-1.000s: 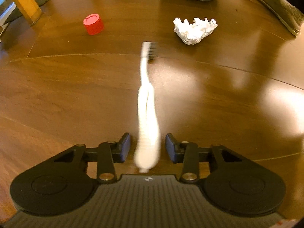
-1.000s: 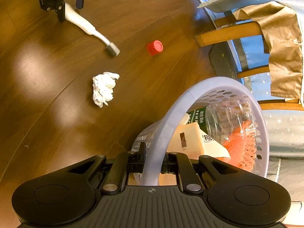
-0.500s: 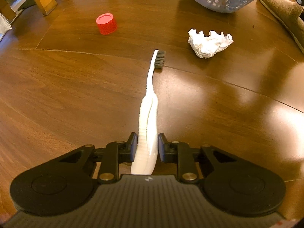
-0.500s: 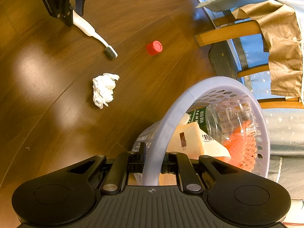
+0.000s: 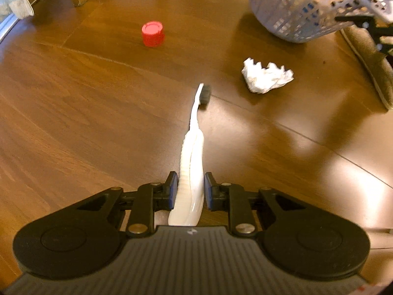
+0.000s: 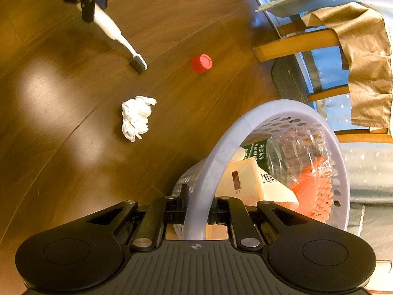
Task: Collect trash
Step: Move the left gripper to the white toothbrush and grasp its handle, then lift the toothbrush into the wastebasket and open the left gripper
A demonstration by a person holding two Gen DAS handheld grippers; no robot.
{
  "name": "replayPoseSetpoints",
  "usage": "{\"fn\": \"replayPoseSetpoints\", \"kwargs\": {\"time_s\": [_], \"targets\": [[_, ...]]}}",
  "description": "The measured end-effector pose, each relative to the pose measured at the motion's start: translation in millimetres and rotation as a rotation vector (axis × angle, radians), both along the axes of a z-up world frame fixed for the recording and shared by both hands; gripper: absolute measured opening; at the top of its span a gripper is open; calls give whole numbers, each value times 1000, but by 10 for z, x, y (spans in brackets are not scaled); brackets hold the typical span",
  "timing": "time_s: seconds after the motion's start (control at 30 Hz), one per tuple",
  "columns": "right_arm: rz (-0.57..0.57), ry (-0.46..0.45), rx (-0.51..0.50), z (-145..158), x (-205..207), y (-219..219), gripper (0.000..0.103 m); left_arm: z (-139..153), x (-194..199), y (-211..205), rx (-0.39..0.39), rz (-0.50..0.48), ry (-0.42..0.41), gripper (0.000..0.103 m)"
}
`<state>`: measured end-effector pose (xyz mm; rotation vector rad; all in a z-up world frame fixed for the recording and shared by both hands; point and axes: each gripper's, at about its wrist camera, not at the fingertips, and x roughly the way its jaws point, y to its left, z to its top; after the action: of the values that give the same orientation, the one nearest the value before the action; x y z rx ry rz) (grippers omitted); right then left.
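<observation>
A white toothbrush (image 5: 192, 172) sits pinched by its handle between the closed fingers of the left gripper (image 5: 190, 190), its dark bristle head reaching out over the wooden floor (image 5: 86, 123). Beyond it lie a crumpled tissue (image 5: 266, 78) and a red bottle cap (image 5: 152, 34). The right gripper (image 6: 197, 202) is clamped on the rim of a lavender basket (image 6: 250, 120), which holds a clear plastic bottle (image 6: 292, 152) and a carton (image 6: 248, 179).

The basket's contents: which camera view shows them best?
The right wrist view looks into the basket: a clear bottle, a carton, something orange. The left wrist view shows only the perforated outer wall, contents indistinct.
</observation>
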<state>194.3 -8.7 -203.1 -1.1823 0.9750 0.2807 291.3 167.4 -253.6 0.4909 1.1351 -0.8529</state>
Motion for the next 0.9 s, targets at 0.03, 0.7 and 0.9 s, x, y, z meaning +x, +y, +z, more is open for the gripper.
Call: {"fn": "replayPoseSetpoints", "kwargs": {"time_s": [0.03, 0.7, 0.9], "targets": [[1, 1, 1, 3, -4, -3, 8, 60, -7, 10, -3, 4, 0, 18], [17, 13, -10, 16, -41, 39, 8, 714, -205, 324, 9, 57, -23, 18], [24, 16, -13, 18, -52, 56, 7, 766, -183, 350, 11, 62, -19, 18]]}}
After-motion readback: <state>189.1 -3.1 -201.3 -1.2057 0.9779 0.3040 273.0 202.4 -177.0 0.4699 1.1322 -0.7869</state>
